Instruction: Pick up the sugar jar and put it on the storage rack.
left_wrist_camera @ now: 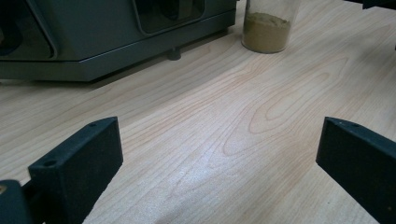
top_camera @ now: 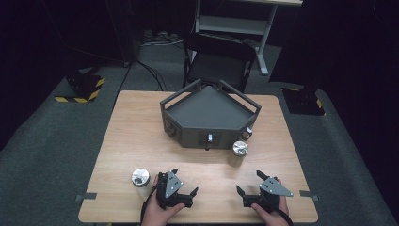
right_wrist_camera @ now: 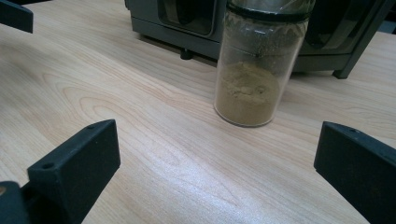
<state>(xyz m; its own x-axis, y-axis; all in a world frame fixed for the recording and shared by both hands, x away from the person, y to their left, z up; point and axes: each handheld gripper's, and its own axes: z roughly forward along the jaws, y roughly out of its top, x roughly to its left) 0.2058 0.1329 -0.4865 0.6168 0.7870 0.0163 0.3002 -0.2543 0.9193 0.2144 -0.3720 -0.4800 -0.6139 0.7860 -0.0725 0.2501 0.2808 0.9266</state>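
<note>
A clear glass jar (top_camera: 239,151) of tan powder with a silver lid stands on the wooden table (top_camera: 131,136), just in front of a dark grey angular case (top_camera: 207,113). A second silver-lidded jar (top_camera: 140,178) stands at the near left. My left gripper (top_camera: 184,181) is open just right of that second jar, holding nothing. My right gripper (top_camera: 249,181) is open too, a little short of the powder jar. In the right gripper view the powder jar (right_wrist_camera: 254,70) stands upright ahead between the wide jaws of the right gripper (right_wrist_camera: 217,158). From the left gripper (left_wrist_camera: 219,154) the powder jar (left_wrist_camera: 267,28) appears far off.
The grey case (left_wrist_camera: 93,37) has raised rails and small feet, and its front panels face me (right_wrist_camera: 187,18). Beyond the table stand a black chair (top_camera: 219,56) and a desk frame. One jaw of the left gripper (right_wrist_camera: 14,14) pokes into the right gripper view's top left.
</note>
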